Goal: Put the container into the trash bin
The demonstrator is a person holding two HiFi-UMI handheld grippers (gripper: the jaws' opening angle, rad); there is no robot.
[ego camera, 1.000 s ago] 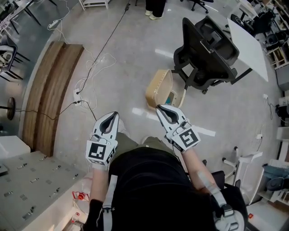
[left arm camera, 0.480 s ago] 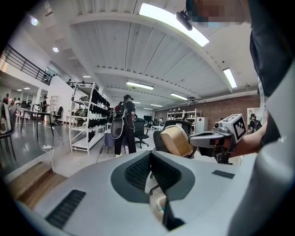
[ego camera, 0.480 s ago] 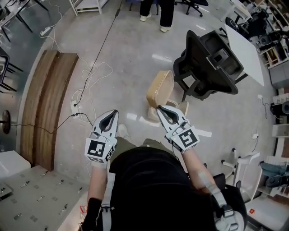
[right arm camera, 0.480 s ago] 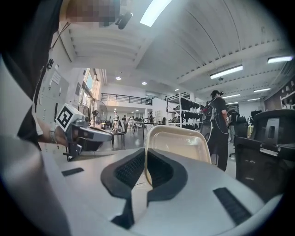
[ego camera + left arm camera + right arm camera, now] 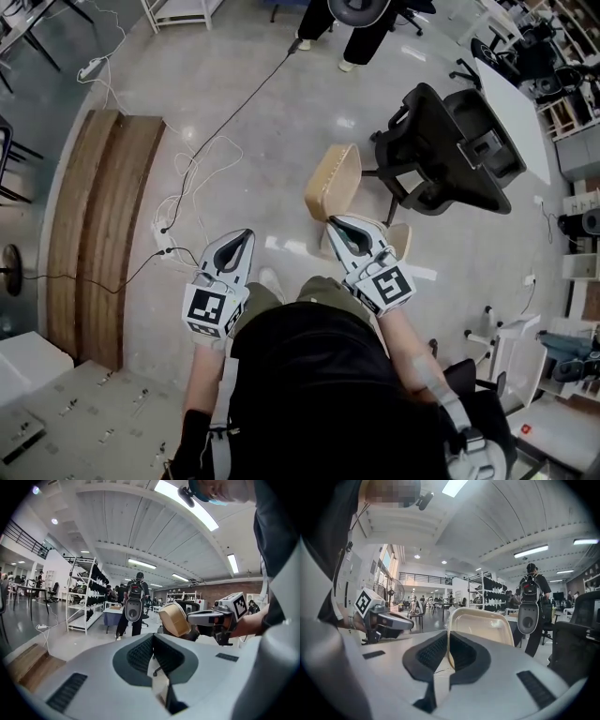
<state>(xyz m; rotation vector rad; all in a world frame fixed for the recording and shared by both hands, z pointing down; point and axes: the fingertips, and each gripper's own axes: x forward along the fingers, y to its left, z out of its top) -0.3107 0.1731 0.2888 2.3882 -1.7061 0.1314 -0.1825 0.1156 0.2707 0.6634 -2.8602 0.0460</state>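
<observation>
The container (image 5: 333, 183), seemingly light and bendy, sticks out at 12 o'clock from the right gripper (image 5: 339, 225), whose jaws pinch its rim, a suitable hold; the left gripper (image 5: 242, 236) has its jaws closed, empty.

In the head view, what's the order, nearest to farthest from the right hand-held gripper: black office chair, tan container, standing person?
1. The tan container: clamped in the right hand-held gripper, just ahead of it.
2. The black office chair: on the floor, ahead and to the right.
3. The standing person: farthest, at the picture's top edge.
</observation>
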